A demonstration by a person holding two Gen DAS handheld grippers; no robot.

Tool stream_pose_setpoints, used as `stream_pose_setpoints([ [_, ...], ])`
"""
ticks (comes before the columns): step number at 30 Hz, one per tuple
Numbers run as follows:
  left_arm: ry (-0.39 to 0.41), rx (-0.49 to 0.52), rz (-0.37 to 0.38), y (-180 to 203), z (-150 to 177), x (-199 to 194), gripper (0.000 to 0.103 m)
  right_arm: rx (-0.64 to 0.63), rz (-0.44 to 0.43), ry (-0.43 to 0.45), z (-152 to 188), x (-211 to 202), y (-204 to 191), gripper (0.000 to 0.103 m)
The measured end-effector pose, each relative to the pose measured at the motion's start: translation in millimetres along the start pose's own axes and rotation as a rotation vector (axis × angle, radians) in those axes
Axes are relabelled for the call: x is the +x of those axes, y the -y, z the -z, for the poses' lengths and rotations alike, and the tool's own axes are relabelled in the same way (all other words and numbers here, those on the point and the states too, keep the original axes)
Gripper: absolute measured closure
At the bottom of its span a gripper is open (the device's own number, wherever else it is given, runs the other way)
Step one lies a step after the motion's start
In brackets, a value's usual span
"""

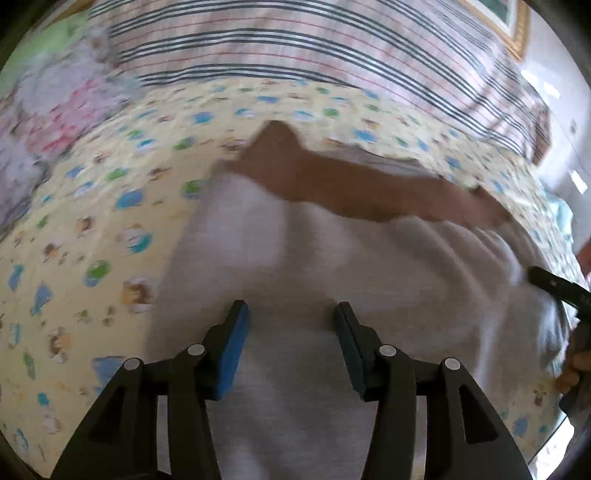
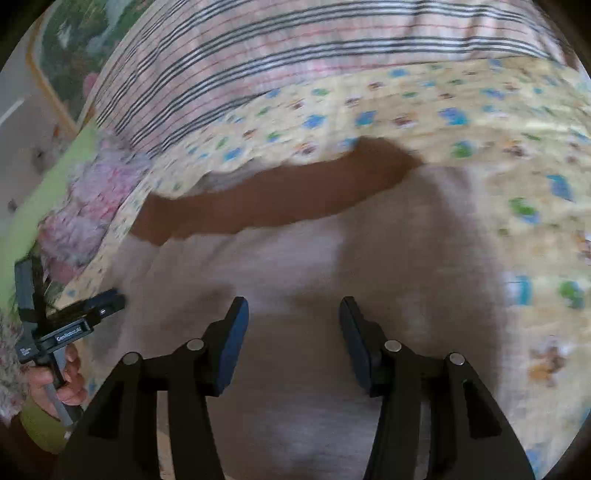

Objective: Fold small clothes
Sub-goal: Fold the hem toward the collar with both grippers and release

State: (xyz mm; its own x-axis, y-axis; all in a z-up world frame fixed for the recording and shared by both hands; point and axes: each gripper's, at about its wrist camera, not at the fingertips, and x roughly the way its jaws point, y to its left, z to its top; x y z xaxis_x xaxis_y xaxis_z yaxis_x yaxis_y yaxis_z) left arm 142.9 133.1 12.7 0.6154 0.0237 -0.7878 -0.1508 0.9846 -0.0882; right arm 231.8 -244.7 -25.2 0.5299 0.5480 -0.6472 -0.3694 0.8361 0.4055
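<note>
A small light grey garment [image 1: 314, 258] with a brown band [image 1: 351, 184] along its far edge lies spread on a yellow printed sheet [image 1: 92, 221]. It also shows in the right wrist view [image 2: 295, 266], with the brown band [image 2: 266, 199] across its far side. My left gripper [image 1: 291, 314] is open and empty just above the near part of the garment. My right gripper [image 2: 293, 310] is open and empty above the garment too. The right gripper shows at the garment's right edge in the left wrist view [image 1: 546, 284]. The left gripper shows at the garment's left edge in the right wrist view [image 2: 85, 317]. Both views are blurred.
A striped blanket [image 1: 295, 48] lies bunched beyond the sheet. A pile of pink and lilac clothes [image 1: 55, 118] sits at the far left, also in the right wrist view [image 2: 96, 199]. A framed picture [image 1: 506, 18] hangs on the wall behind.
</note>
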Motion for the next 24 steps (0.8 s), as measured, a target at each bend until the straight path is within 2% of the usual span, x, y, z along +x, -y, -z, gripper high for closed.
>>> stream_pose_setpoints([
  [3,0.006,-0.035,-0.023,-18.9,3.5,-3.7,0.053,0.017,0.098,0.056,1.8,-16.6,20.1,0.051],
  [6,0.012,-0.054,-0.049,-26.3,5.8,-11.0,0.055,0.07,0.092,0.082,5.1,-29.8,36.5,0.051],
  [9,0.009,-0.098,-0.024,-33.4,11.4,-18.6,0.055,0.122,0.13,0.127,10.0,-46.5,41.7,0.05],
  [14,0.016,-0.147,-0.028,-33.8,24.9,-33.8,0.051,0.198,0.078,0.168,21.3,-69.8,42.0,0.047],
  [20,0.056,-0.222,-0.036,-35.2,54.0,-65.2,0.044,0.215,0.046,0.173,37.5,-87.3,31.3,0.046],
  [24,0.063,-0.313,-0.003,-45.7,73.3,-78.8,0.041,0.209,0.025,0.177,48.3,-93.4,22.5,0.044],
])
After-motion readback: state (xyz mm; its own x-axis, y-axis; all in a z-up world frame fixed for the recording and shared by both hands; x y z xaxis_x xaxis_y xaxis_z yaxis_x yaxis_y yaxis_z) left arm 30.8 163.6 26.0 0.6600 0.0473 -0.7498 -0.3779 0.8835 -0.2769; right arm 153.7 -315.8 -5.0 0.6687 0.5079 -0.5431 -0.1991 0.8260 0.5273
